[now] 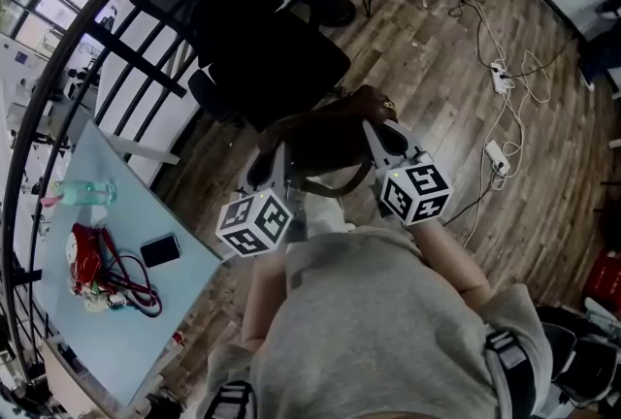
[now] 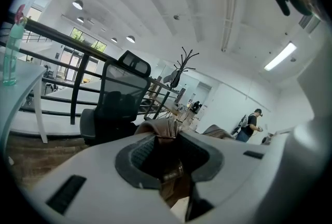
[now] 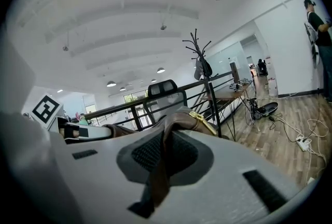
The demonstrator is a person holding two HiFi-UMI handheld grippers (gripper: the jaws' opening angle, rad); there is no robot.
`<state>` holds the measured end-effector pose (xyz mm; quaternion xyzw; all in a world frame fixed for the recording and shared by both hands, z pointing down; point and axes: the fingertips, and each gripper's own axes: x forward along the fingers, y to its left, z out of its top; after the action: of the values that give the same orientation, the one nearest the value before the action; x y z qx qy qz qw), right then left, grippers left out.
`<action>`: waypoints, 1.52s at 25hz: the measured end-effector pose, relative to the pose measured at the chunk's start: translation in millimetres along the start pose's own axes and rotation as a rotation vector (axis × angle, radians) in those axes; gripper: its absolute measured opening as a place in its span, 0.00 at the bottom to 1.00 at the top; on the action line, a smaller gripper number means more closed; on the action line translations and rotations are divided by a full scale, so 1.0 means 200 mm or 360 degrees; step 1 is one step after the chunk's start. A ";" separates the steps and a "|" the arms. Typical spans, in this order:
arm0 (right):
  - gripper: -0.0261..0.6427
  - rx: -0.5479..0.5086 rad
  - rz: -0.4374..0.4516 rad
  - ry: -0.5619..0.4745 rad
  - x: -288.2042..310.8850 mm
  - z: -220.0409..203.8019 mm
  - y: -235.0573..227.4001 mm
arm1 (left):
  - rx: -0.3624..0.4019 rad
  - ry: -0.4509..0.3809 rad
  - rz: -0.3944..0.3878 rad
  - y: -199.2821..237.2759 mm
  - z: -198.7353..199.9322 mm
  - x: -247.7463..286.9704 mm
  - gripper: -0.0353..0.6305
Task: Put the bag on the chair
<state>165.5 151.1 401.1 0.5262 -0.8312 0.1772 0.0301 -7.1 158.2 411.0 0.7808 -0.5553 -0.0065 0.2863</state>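
Observation:
A brown leather bag (image 1: pixel 330 138) hangs between my two grippers, just in front of the black mesh office chair (image 1: pixel 262 48). My left gripper (image 1: pixel 272 160) is shut on the bag's left edge, where brown leather (image 2: pixel 163 128) and a metal buckle fill the jaws. My right gripper (image 1: pixel 385 134) is shut on the bag's right side. A brown strap (image 3: pixel 161 166) runs down between its pads, and the bag's top with a gold fitting (image 3: pixel 199 120) rises above them. The chair (image 2: pixel 116 106) stands beyond the bag, its headrest (image 3: pixel 167 88) showing behind.
A pale blue table (image 1: pixel 189 286) at the left carries a bottle (image 1: pixel 82 192), a phone (image 1: pixel 160 250) and a red bundle with cables (image 1: pixel 92 267). A black railing (image 1: pixel 97 48) runs behind the chair. Power strips and cords (image 1: pixel 497 78) lie on the wooden floor to the right. A person (image 2: pixel 251 124) stands far off.

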 end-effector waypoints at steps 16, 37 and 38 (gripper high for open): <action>0.06 0.0003 0.0053 0.0030 0.86 0.31 -0.14 | 0.0003 0.0030 0.0014 0.36 0.47 0.68 0.18; 0.06 -0.0009 0.0075 0.0023 1.48 0.41 -0.03 | 0.0002 0.0003 0.0013 0.79 0.80 1.01 0.18; 0.06 -0.0009 0.0079 0.0030 1.50 0.41 -0.03 | -0.0002 0.0003 0.0014 0.81 0.80 1.01 0.18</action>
<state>48.0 -136.7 397.6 0.5036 -0.8442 0.1804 0.0350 -121.9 -124.1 412.3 0.7782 -0.5583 -0.0048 0.2874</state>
